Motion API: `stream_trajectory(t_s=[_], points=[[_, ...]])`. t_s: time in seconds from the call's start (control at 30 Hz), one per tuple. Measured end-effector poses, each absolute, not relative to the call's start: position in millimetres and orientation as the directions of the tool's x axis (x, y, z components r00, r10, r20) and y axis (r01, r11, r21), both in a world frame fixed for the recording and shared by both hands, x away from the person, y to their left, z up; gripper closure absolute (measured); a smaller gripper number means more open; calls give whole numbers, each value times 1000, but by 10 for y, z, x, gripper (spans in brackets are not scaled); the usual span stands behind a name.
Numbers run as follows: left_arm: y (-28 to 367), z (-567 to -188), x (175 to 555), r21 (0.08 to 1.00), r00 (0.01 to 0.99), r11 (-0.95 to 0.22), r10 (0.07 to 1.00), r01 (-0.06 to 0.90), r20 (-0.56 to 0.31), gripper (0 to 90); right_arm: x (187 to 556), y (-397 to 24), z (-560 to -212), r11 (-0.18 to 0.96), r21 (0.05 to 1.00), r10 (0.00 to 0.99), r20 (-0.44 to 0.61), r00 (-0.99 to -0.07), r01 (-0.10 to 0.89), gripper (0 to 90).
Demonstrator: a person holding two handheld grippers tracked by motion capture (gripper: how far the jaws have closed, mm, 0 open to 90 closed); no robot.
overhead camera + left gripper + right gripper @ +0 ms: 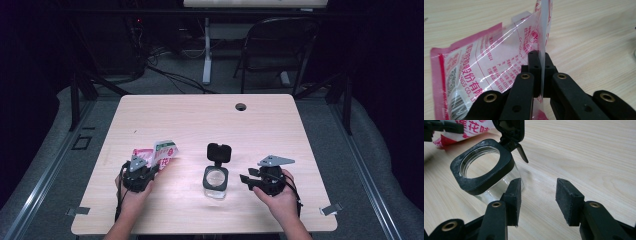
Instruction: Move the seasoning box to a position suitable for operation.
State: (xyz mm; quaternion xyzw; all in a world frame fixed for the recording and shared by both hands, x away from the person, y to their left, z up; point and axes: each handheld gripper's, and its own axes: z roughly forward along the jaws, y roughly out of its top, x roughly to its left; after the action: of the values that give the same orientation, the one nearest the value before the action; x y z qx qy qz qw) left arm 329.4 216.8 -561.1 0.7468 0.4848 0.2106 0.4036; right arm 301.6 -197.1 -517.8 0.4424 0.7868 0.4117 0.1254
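Left tool (150,172) clenched on edge of pink-printed plastic packet (162,152), packet rested on tabletop (200,115) at left, right tool (248,179) held released beside open clear jar (216,181), black lid (219,152) flipped up.

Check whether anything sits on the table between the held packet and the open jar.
Nothing visible does. The left tongs are shut on the packet, and bare table lies between it and the jar, whose lid is flipped back. The right tongs stand open beside the jar.
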Motion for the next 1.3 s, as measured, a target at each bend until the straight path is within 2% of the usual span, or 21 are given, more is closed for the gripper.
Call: stream_trajectory(t_s=[0.5,0.83,1.03,1.3], points=[[2509,-5228,3130,859,424,-144,901,491,-91,898,3022,-1983,-5179,265,764,800,167,-576,589,559],[2613,-4893,3117,870,419,-221,908,441,19,899,3017,-1993,-5175,255,767,803,171,-570,589,558],[2705,-4612,3116,881,419,-228,907,413,38,899,3019,-2022,-5157,248,769,802,179,-570,590,558],[2528,-4428,3062,903,476,-242,878,355,48,899,3014,-2037,-5142,230,777,804,187,-564,586,558]])
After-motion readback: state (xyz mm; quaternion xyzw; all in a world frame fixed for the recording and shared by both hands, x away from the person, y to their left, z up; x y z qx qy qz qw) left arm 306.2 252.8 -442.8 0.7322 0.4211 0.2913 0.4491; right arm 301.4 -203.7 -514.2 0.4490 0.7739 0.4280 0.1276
